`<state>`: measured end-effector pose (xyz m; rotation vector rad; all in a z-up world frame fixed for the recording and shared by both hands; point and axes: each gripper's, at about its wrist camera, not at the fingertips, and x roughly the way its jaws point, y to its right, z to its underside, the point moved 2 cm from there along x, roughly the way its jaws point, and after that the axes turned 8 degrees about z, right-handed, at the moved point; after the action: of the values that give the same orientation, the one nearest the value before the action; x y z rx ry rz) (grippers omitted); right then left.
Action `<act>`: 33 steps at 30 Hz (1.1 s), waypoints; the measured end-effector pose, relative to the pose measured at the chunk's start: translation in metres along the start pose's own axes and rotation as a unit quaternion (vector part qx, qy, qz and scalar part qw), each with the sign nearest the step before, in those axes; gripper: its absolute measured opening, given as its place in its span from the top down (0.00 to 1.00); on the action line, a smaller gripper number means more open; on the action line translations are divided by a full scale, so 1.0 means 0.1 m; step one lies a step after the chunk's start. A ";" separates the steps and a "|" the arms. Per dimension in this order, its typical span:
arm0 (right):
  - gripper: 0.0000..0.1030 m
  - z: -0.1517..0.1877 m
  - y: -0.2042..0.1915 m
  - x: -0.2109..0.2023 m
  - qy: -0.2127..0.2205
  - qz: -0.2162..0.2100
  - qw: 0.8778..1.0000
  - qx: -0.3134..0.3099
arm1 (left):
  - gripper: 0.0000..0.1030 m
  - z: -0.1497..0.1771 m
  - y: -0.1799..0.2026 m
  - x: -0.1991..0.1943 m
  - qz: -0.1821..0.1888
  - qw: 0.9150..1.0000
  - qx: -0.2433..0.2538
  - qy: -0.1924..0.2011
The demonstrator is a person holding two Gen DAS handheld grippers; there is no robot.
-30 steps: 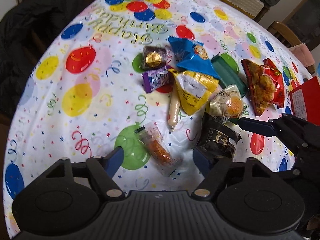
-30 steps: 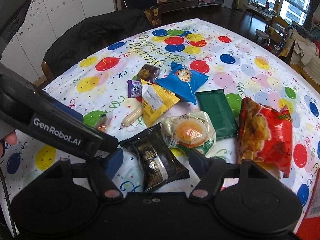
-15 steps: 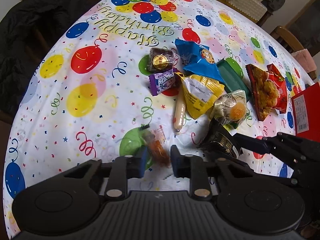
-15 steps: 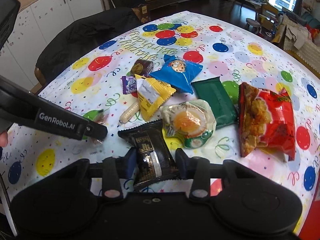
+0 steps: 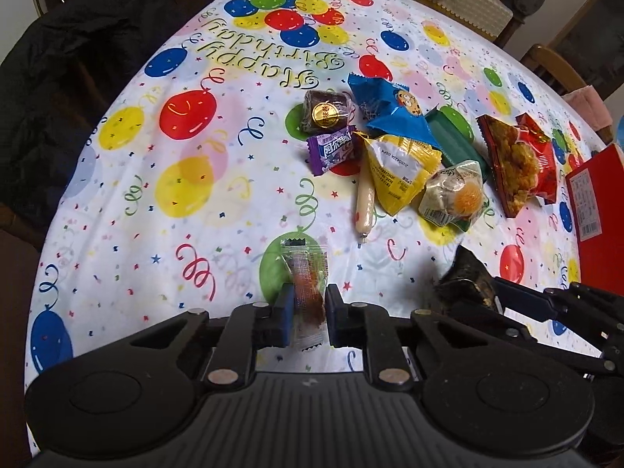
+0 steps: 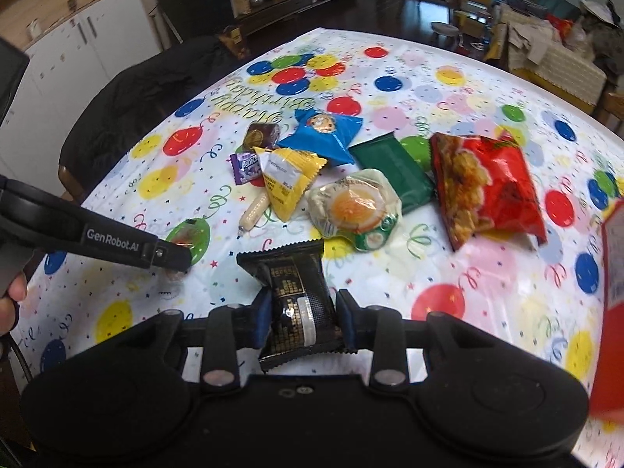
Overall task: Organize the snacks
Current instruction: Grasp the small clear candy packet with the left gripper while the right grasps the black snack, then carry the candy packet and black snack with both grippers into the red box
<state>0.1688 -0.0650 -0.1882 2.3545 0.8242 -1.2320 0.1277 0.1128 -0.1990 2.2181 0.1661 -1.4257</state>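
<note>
Your left gripper [image 5: 308,308] is pinching the clear snack packet [image 5: 306,284], its pads pressed on the packet's lower half; the packet's upper end lies over a green balloon print on the tablecloth [image 5: 117,195]. Your right gripper [image 6: 302,312] has just been closing, and its pads now press both sides of the black snack packet [image 6: 294,292], which sits between them with its top edge flared toward the table's middle. The remaining snacks form one cluster beyond both tools: the sausage stick [image 5: 365,202], yellow packet [image 5: 394,171], purple candy [image 5: 333,148], brown candy [image 5: 325,111], blue packet [image 5: 390,109], green packet [image 6: 394,167], egg packet [image 6: 357,206] and red chip bag [image 6: 483,183]. A red box [image 5: 596,195] stands at the table's right edge, just beside the chip bag. To the left of the cluster the cloth is bare up to the curved table edge, where a chair draped with a dark coat [image 5: 78,58] stands against it.
</note>
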 end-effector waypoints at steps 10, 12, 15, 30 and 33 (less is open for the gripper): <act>0.69 0.08 0.03 -0.49 0.037 0.027 0.998 0.052 | 0.84 0.08 0.19 -0.39 0.025 0.999 0.041 0.024; 0.69 0.09 0.04 -0.61 0.047 0.031 0.997 0.060 | 0.84 0.09 0.25 -0.49 0.034 0.998 0.052 0.030; 0.69 0.11 0.04 -0.79 0.062 0.042 0.995 0.072 | 0.84 0.11 0.36 -0.63 0.045 0.995 0.075 0.042; 0.69 0.35 0.21 -1.75 0.131 0.117 0.976 0.128 | 0.84 0.28 1.10 -1.14 0.102 0.976 0.178 0.077; 0.69 0.39 0.31 -1.90 0.143 0.133 0.972 0.134 | 0.84 0.30 1.31 -1.21 0.112 0.970 0.198 0.082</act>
<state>0.0790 -0.1732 -0.0509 2.7965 0.4183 -0.9568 0.0966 0.0042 -0.0582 2.5766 -0.3343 -1.2337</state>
